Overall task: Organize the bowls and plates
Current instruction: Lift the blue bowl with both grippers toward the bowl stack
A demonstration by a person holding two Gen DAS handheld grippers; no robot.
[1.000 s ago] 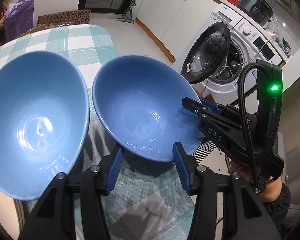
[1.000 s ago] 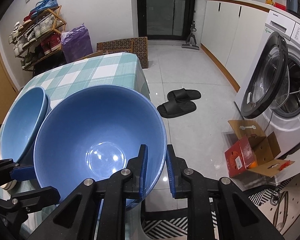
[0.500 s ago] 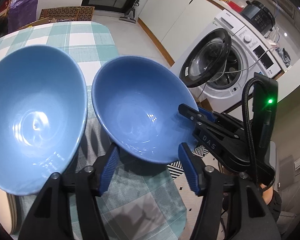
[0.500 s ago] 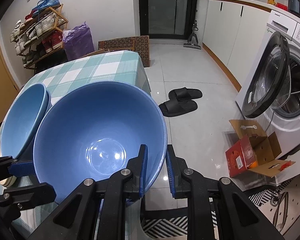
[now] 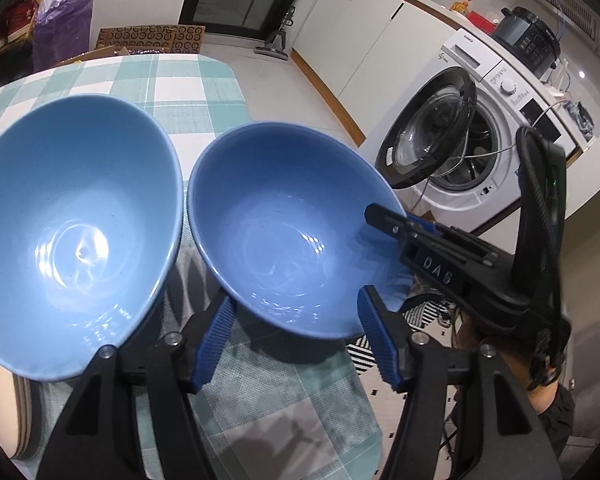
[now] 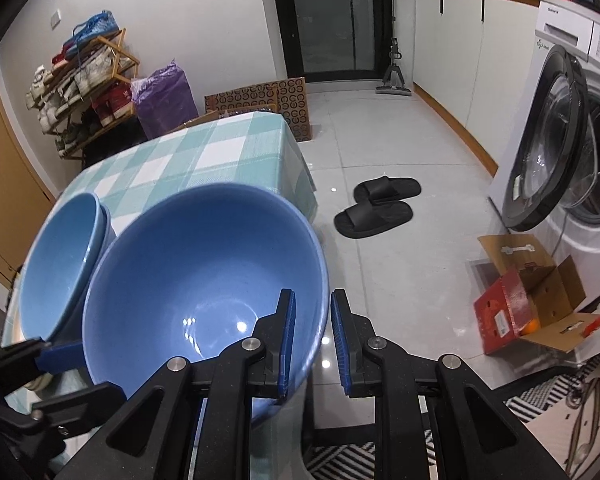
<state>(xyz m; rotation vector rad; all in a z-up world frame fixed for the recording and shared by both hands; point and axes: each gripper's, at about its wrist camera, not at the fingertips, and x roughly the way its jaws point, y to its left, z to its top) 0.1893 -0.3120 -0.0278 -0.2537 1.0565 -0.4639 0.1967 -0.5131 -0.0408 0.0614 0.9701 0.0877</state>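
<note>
My right gripper (image 6: 312, 340) is shut on the near rim of a darker blue bowl (image 6: 204, 280) and holds it tilted over the table's right edge. The left wrist view shows that bowl (image 5: 284, 232) with the right gripper (image 5: 392, 222) clamped on its right rim. My left gripper (image 5: 292, 340) sits just below the bowl's near edge. Its jaws are closing, the bowl's lower edge lies in the gap, and the pads do not press on it. To the left a lighter blue bowl (image 5: 76, 220) rests nested in another (image 6: 56, 264).
The table (image 5: 180, 80) wears a teal checked cloth. A cream plate rim (image 5: 18, 412) shows under the light bowls. On the floor to the right are black slippers (image 6: 376, 208), a red carton (image 6: 512, 312) and a washing machine (image 6: 572, 160) with its door open.
The left jaws stand wider apart than a second ago, a touch narrower than half a second ago. The darker bowl stays clamped in the right gripper, hardly moved.
</note>
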